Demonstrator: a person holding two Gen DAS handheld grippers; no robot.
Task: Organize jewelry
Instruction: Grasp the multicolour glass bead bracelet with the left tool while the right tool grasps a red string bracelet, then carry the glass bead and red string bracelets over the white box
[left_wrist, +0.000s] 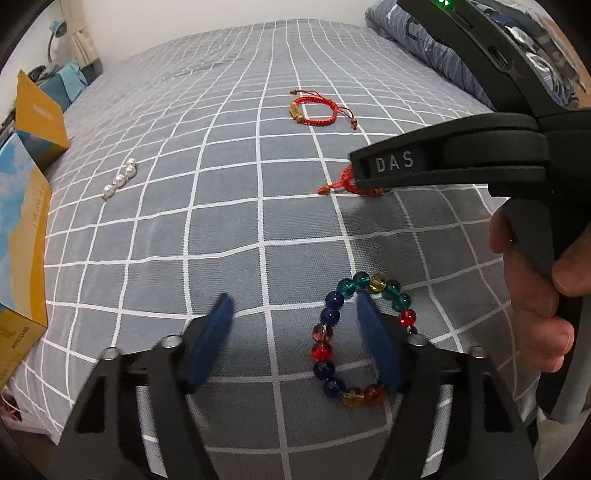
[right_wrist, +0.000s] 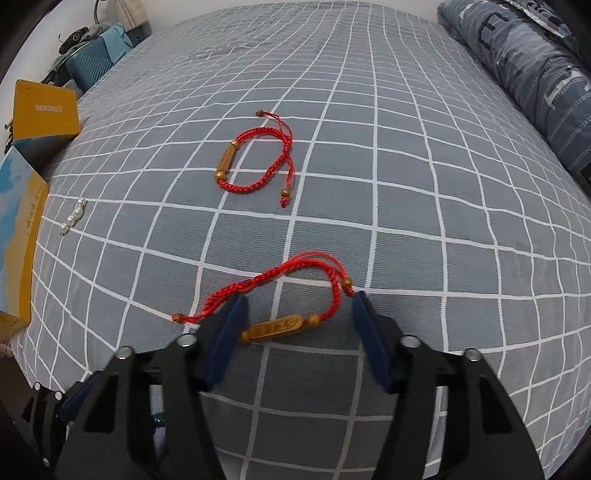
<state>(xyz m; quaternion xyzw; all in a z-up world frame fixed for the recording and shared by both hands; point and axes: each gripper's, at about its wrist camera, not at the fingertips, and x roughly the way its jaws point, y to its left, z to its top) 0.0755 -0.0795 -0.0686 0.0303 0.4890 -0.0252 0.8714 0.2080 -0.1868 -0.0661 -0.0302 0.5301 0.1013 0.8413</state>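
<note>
Both grippers were down over the grey checked bedsheet (right_wrist: 406, 184), each set on its own piece. The right gripper (right_wrist: 299, 306) straddled the near red cord bracelet (right_wrist: 273, 326): its carved wooden bead lay between the two blue pads, which stood apart and pressed on nothing, though the left pad sat on or just over the cord. The left gripper (left_wrist: 295, 321) was likewise unclenched, with one pad planted inside the ring of the multicoloured glass bead bracelet (left_wrist: 328, 336) and the other on bare sheet outside it, so one side of the ring lay between the pads.

To do the pick well, each pair of pads probably needed to stay low against the fabric and close squarely, the right on the rigid wooden bead rather than the slack cord, the left across a single strand of round beads, which could roll out of a shallow pinch. A second red cord bracelet (right_wrist: 255, 162) and a pearl hair clip (left_wrist: 120, 179) lay farther off, near the yellow box (right_wrist: 46, 112) at the bed's edge.
</note>
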